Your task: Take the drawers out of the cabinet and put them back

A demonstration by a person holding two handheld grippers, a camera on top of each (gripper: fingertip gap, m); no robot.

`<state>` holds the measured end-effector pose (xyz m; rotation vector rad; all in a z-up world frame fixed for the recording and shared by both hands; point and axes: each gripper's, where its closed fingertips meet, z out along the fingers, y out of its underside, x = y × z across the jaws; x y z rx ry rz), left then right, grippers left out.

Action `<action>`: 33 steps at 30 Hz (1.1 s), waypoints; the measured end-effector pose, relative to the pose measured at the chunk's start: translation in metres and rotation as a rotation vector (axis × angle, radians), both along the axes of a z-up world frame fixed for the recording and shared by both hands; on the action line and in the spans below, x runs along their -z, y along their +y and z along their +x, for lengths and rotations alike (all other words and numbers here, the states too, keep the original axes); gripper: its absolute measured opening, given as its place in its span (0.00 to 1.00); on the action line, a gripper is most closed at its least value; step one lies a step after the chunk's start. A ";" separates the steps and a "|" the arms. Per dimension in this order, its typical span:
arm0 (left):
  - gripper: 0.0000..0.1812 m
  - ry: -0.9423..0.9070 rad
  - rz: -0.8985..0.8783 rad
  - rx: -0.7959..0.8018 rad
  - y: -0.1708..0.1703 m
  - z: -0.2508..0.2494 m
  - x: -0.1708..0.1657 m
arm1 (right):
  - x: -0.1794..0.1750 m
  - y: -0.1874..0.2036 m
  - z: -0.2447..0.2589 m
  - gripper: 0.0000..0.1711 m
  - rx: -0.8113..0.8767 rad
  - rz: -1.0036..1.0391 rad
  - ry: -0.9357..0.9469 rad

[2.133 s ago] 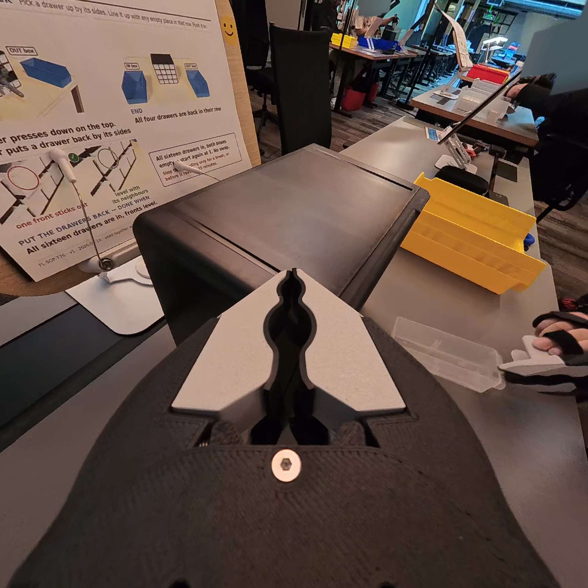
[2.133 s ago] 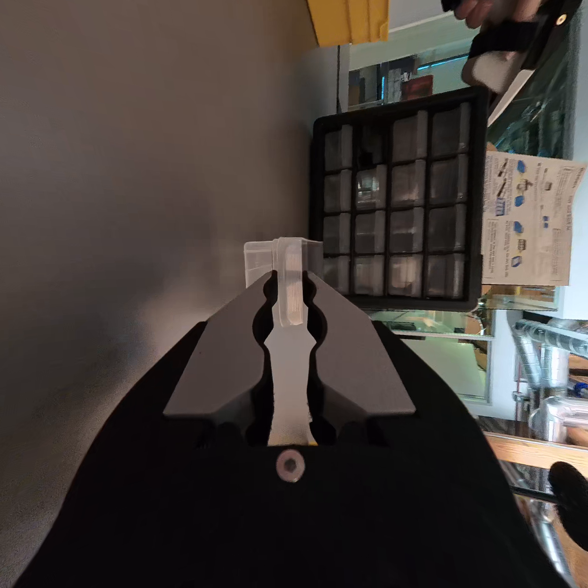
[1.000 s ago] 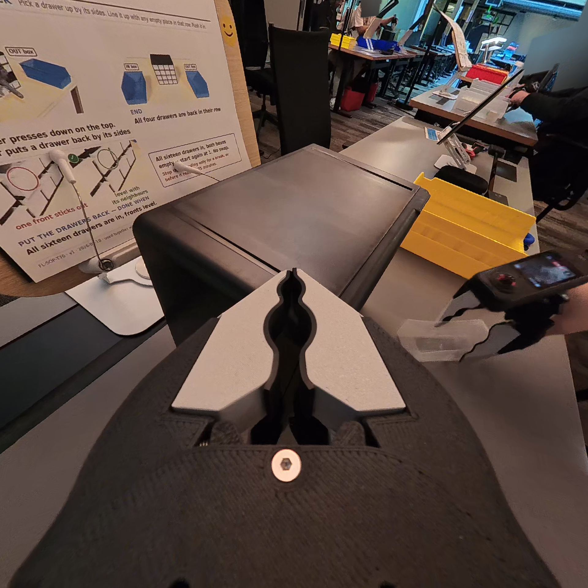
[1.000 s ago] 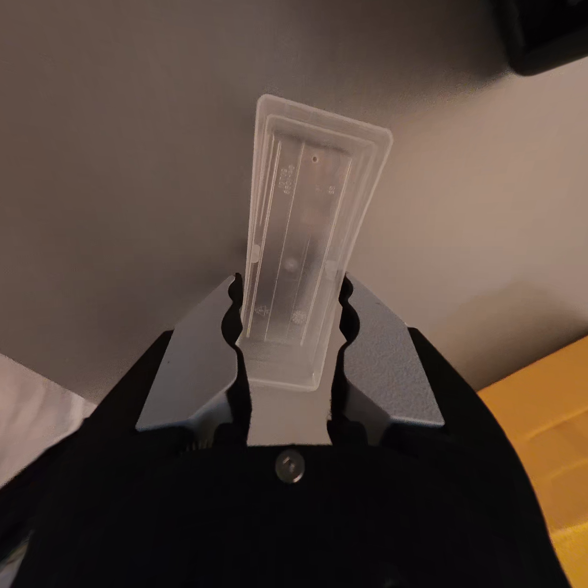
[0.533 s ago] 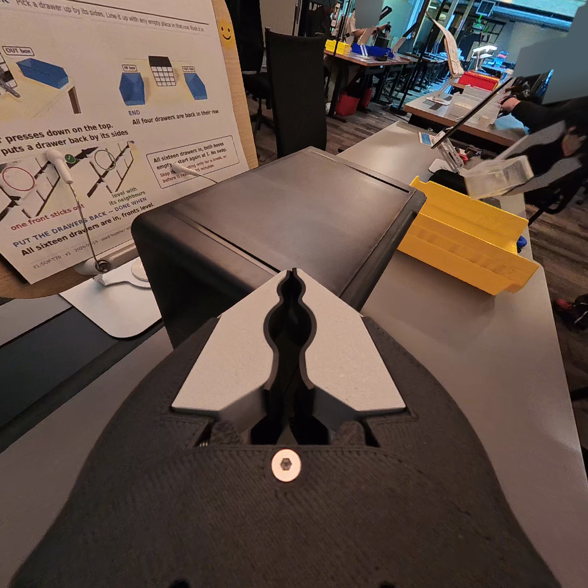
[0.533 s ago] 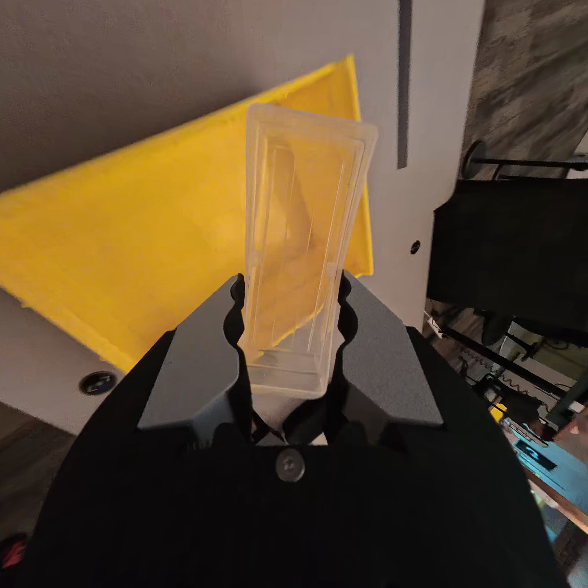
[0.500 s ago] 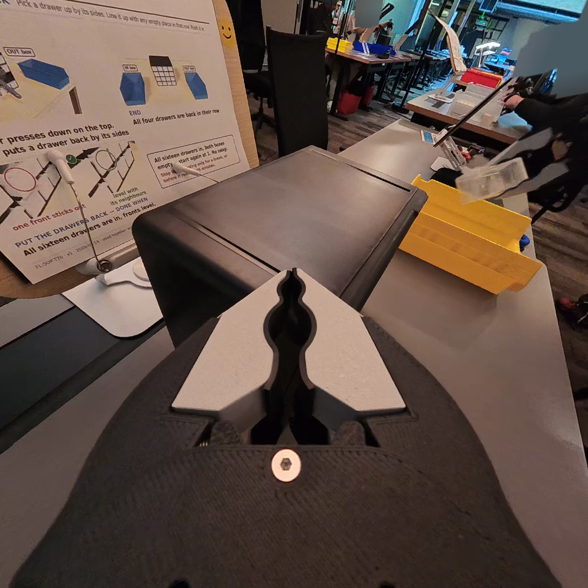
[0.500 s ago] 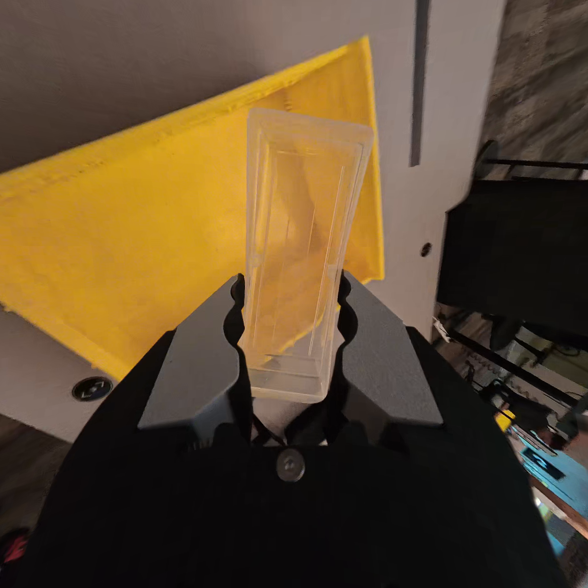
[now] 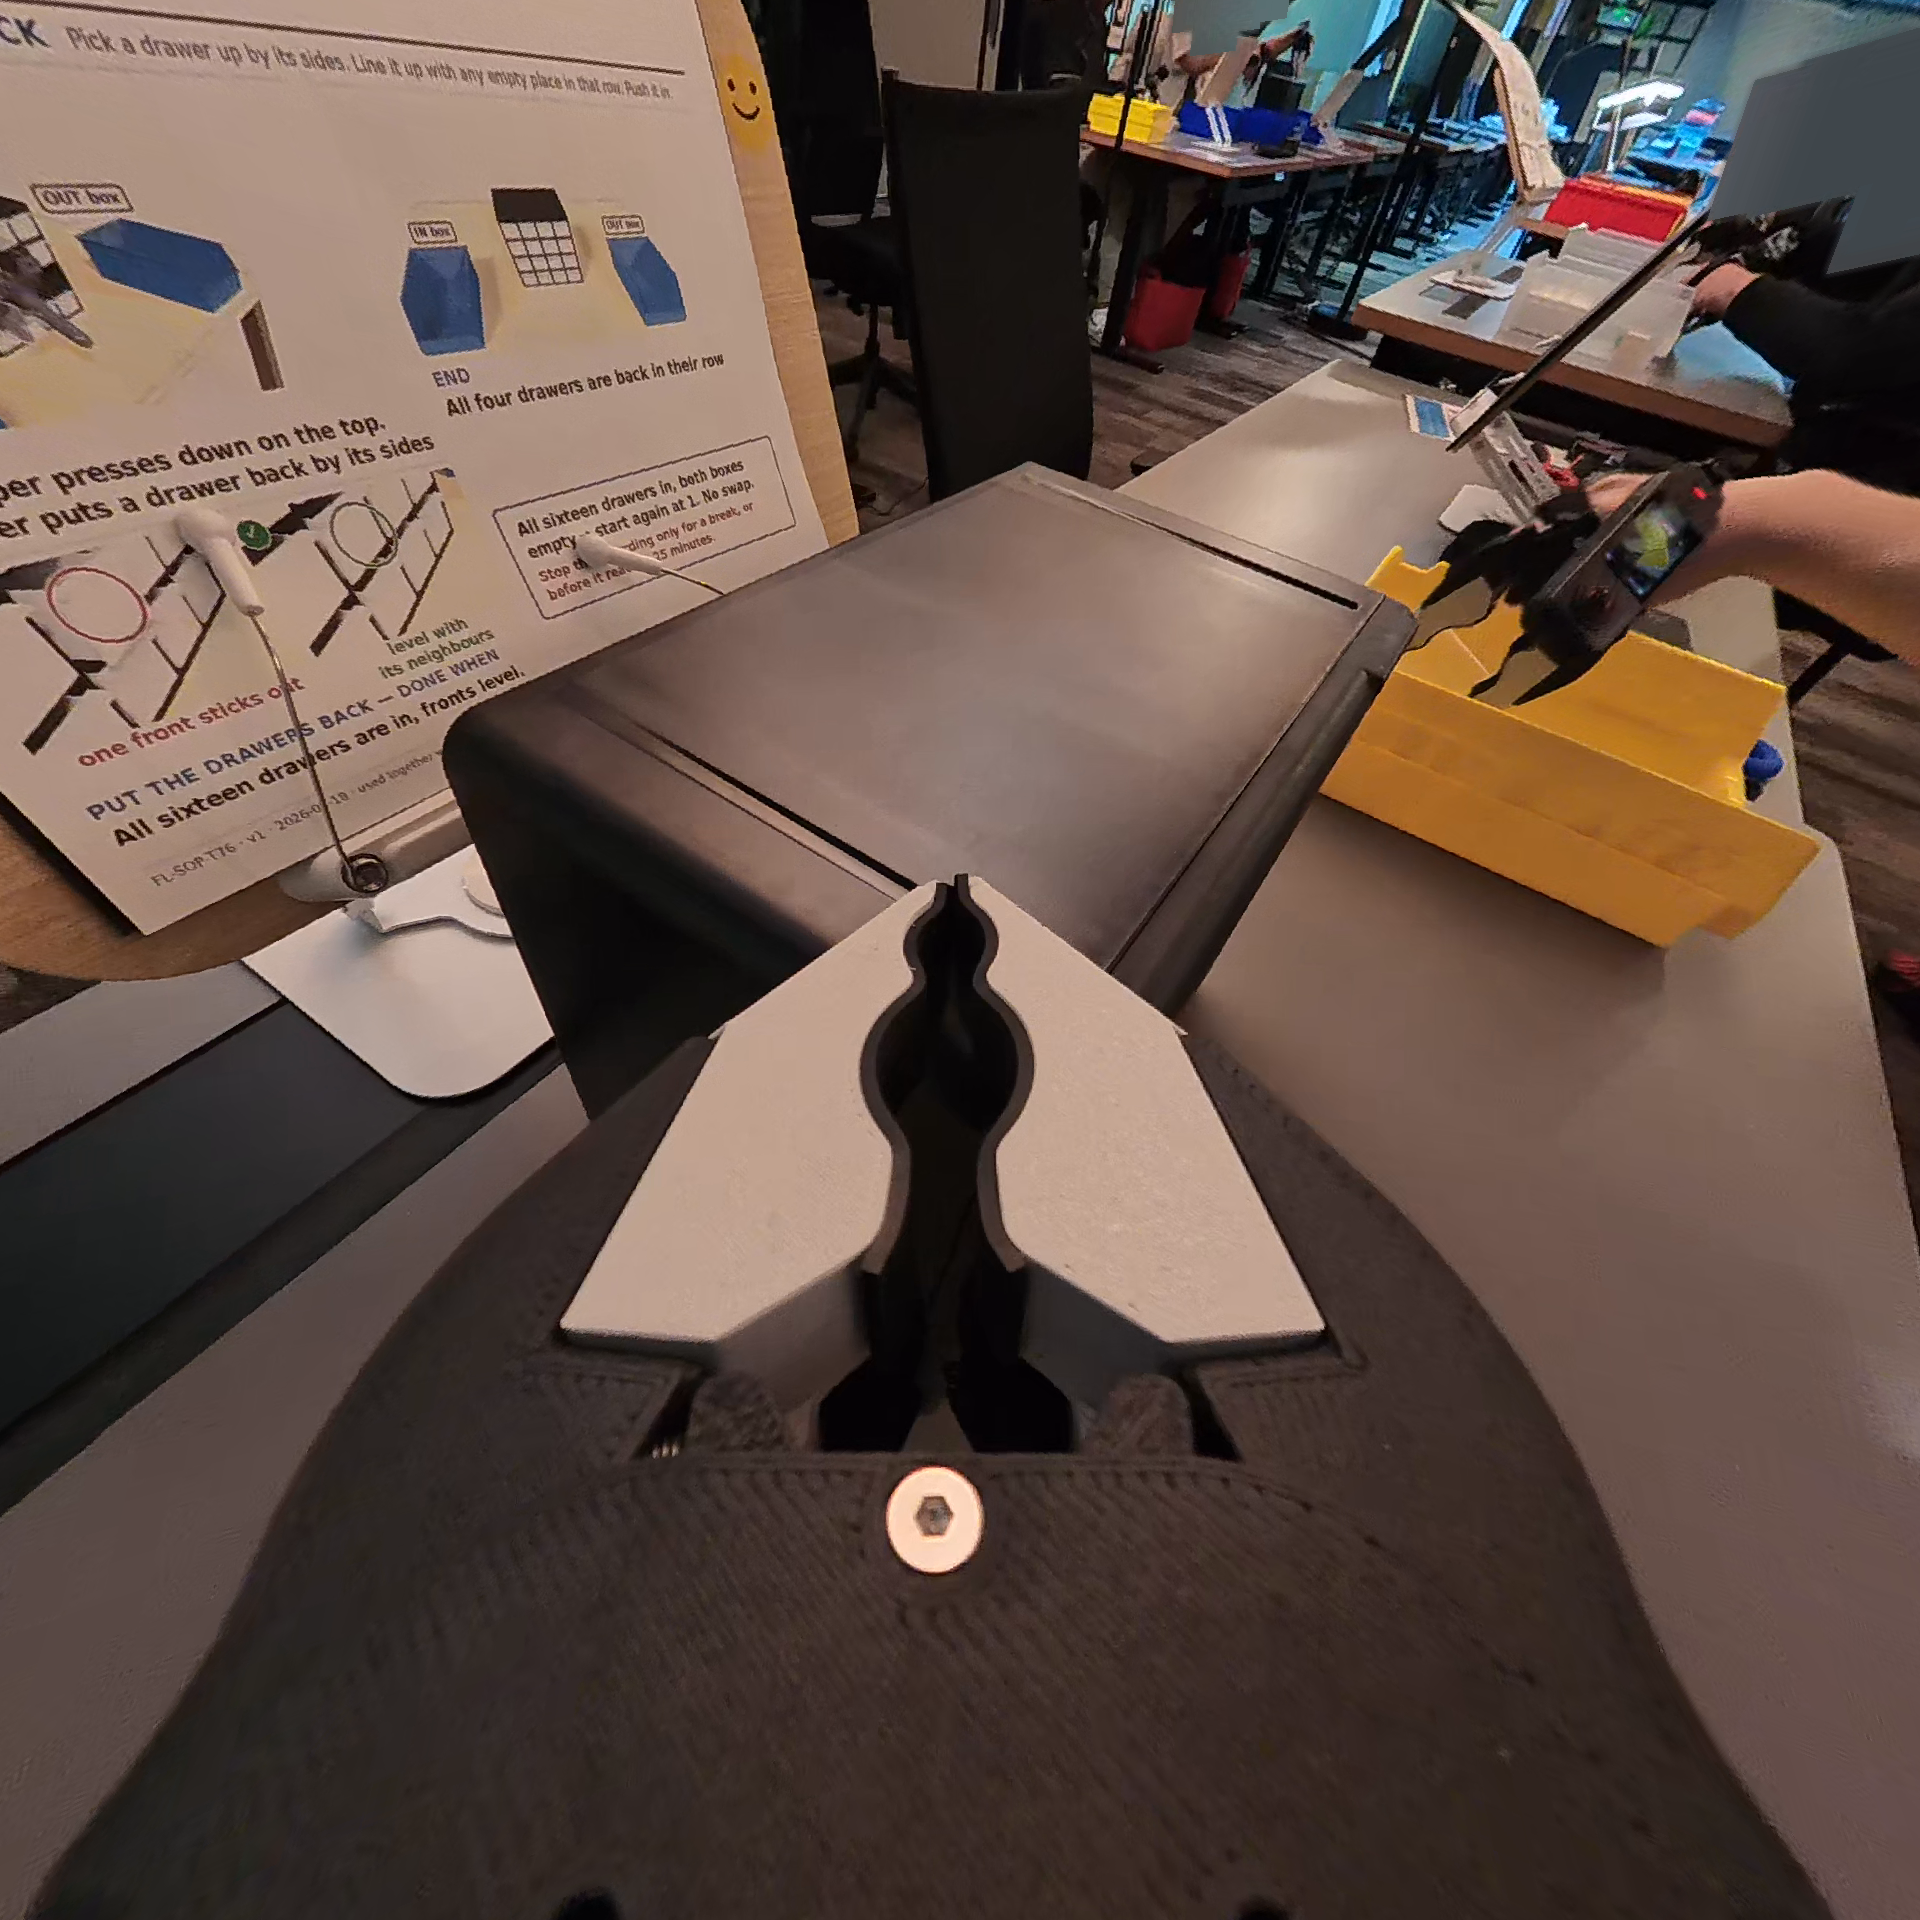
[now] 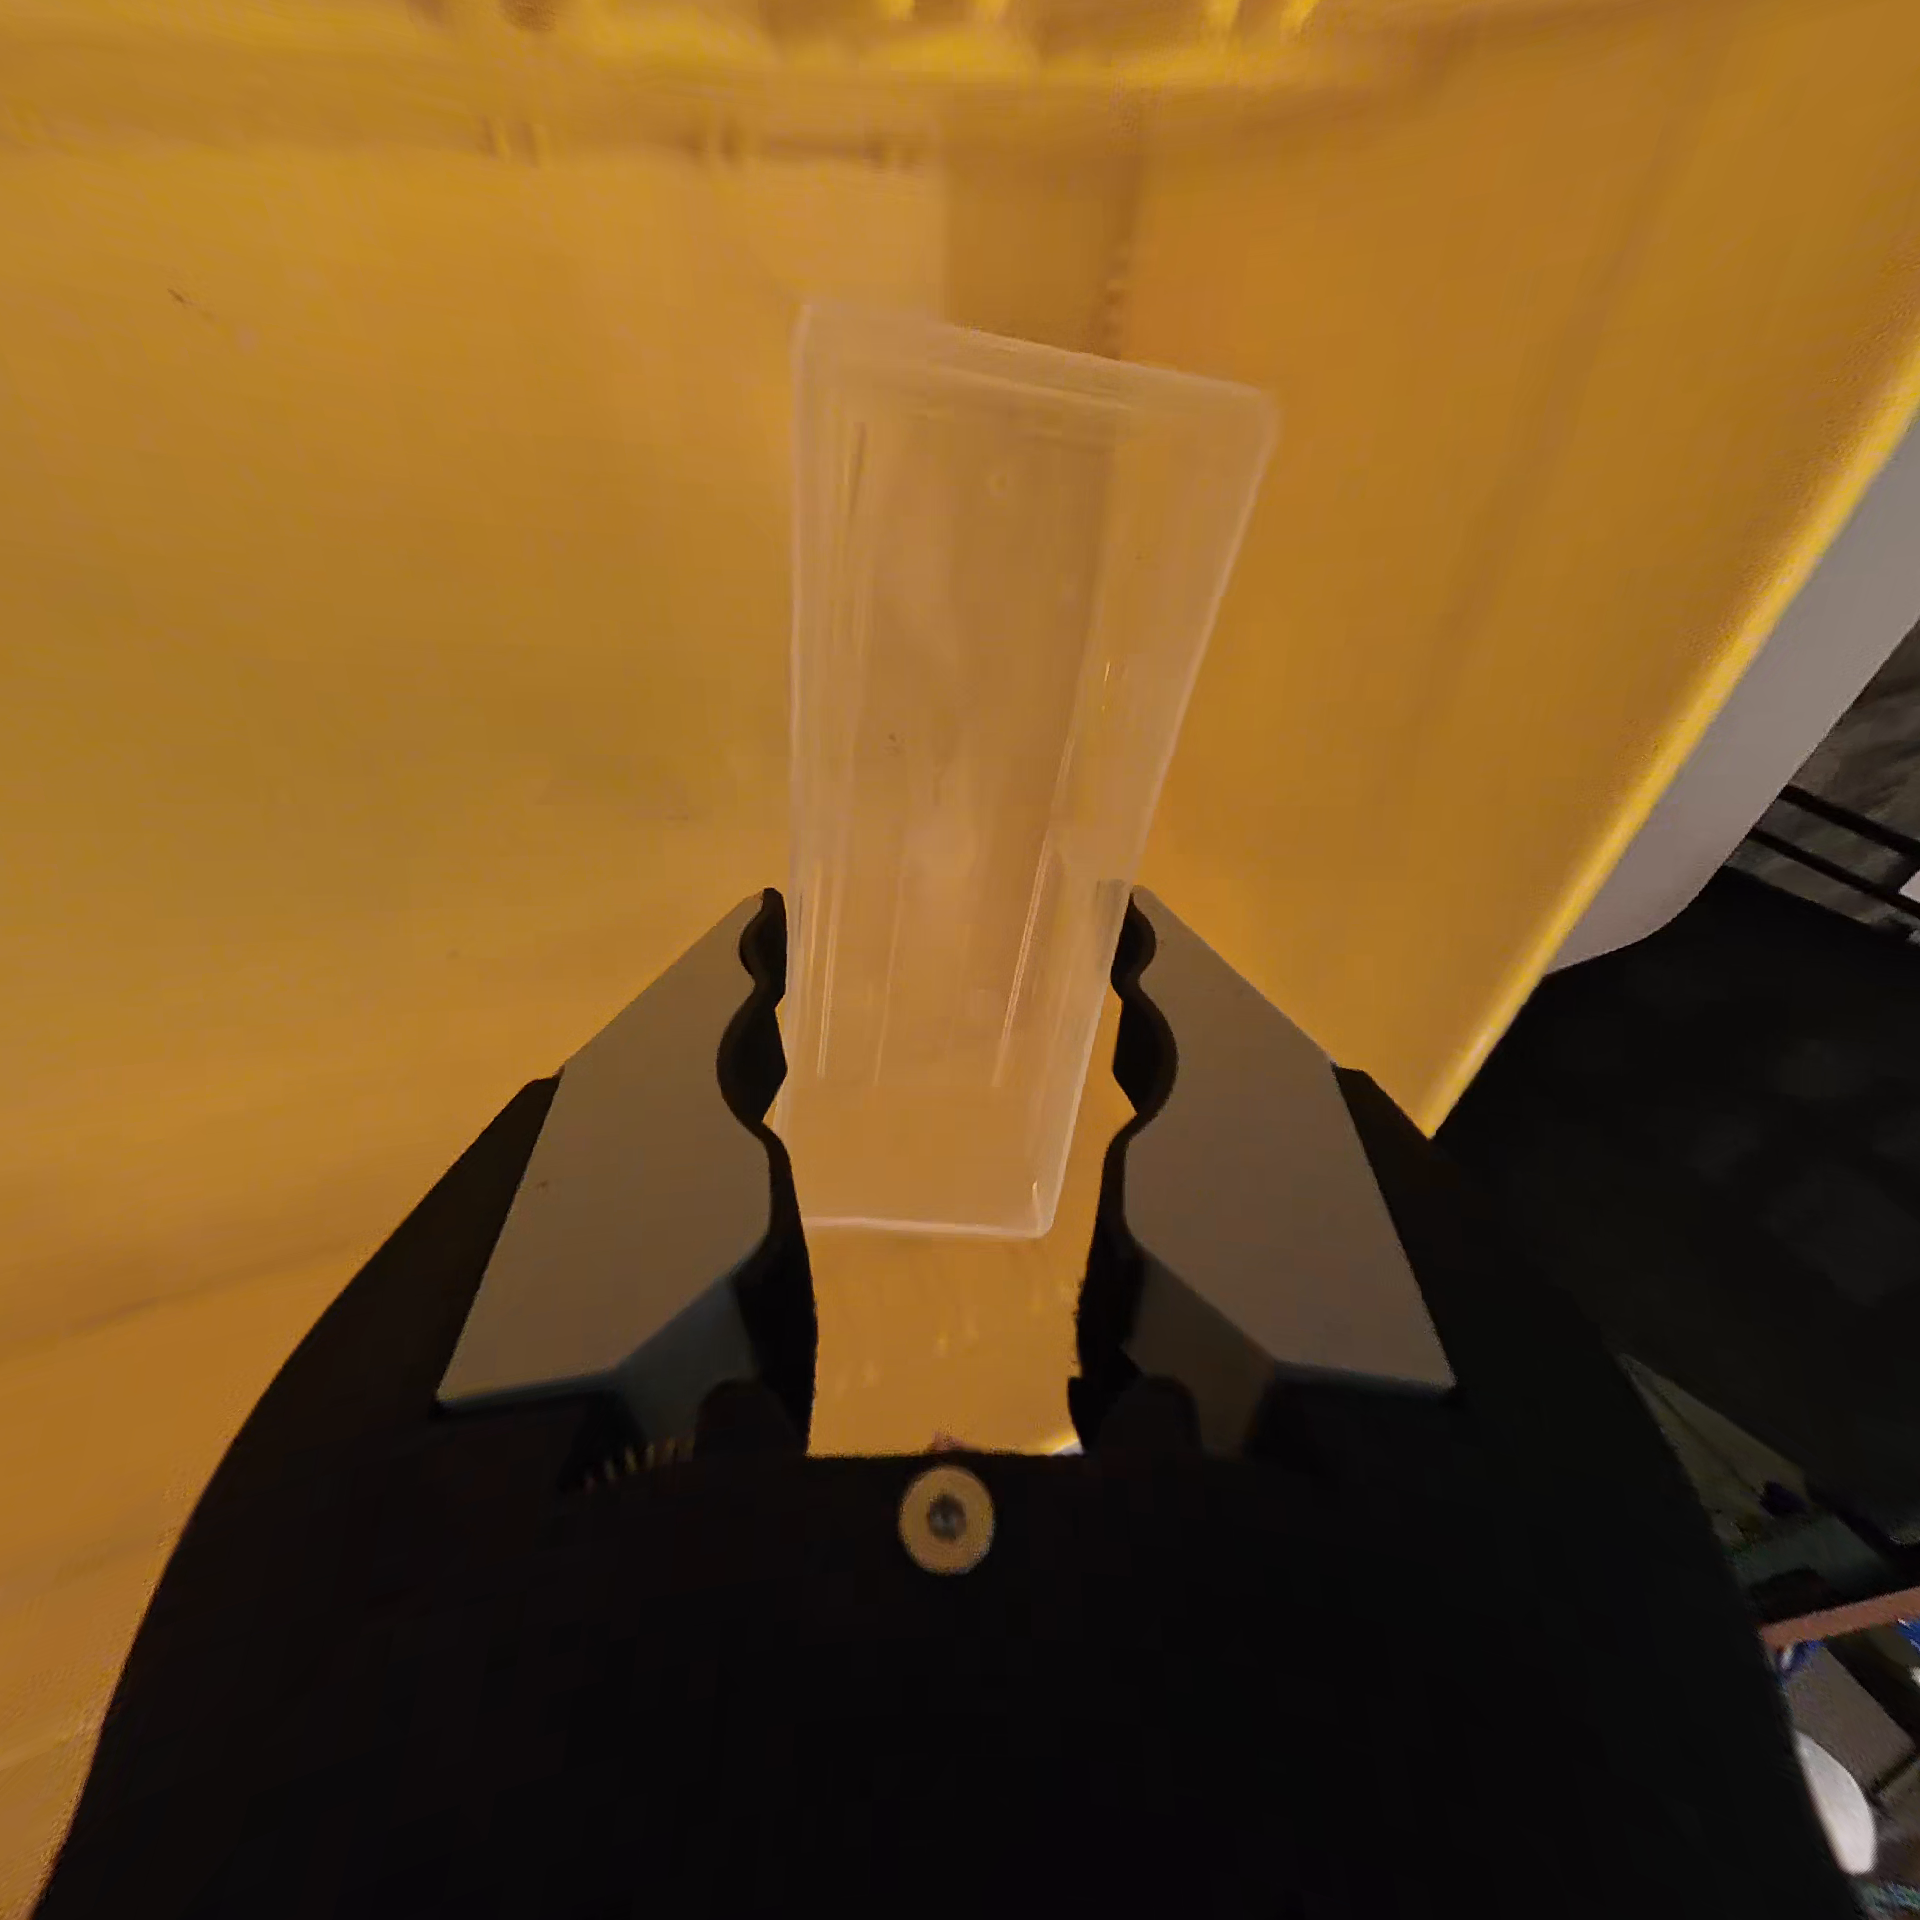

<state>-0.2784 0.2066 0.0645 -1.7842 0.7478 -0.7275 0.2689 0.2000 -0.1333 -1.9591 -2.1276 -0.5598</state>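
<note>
My right gripper [image 10: 945, 904] is shut on a clear plastic drawer [image 10: 997, 675], held by its sides with its far end pointing into the yellow bin [image 10: 416, 623]. The bin's floor and walls fill that view. In the left wrist view the right gripper [image 9: 1496, 644] hangs over the near end of the yellow bin [image 9: 1558, 800]; the drawer is too transparent to make out there. My left gripper [image 9: 958, 883] is shut and empty, just in front of the black cabinet [image 9: 987, 675]. Only the cabinet's top and one side show; its drawer slots are hidden.
An instruction poster [image 9: 364, 416] on a stand is behind the cabinet at the left. The grey table [image 9: 1507, 1195] runs right of the cabinet to the bin. Other desks, chairs and a person's arm [image 9: 1787, 301] are in the background. The gap from one gripper's tips to the other's is roughly 60 centimetres.
My right gripper has carried the clear drawer from low over the table up and across to the yellow bin, and now holds it inside the bin. The left gripper has not moved.
</note>
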 end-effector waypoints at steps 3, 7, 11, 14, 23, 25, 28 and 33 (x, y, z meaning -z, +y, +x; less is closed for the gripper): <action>0.00 -0.001 -0.001 0.000 0.000 0.000 0.000 | 0.006 0.006 0.007 0.38 -0.012 0.027 -0.032; 0.00 -0.006 -0.002 0.001 0.000 0.000 0.000 | 0.006 0.014 0.014 0.38 -0.021 0.126 -0.074; 0.00 -0.009 -0.002 0.004 0.000 0.000 0.000 | -0.017 0.002 0.022 0.39 0.034 0.219 -0.016; 0.00 -0.019 -0.003 0.010 0.000 0.000 0.000 | -0.051 -0.018 0.021 0.39 0.085 0.329 0.073; 0.00 -0.006 -0.005 0.000 0.000 0.000 0.000 | -0.222 -0.088 -0.046 0.29 0.227 0.968 0.486; 0.00 -0.012 -0.006 0.003 0.000 0.000 0.000 | -0.246 -0.109 -0.075 0.28 0.234 1.049 0.568; 0.00 -0.026 -0.011 0.011 -0.001 0.000 0.000 | -0.268 -0.135 -0.119 0.28 0.243 1.151 0.651; 0.00 -0.035 -0.008 0.012 -0.001 0.000 0.000 | -0.272 -0.167 -0.209 0.35 0.197 1.121 0.980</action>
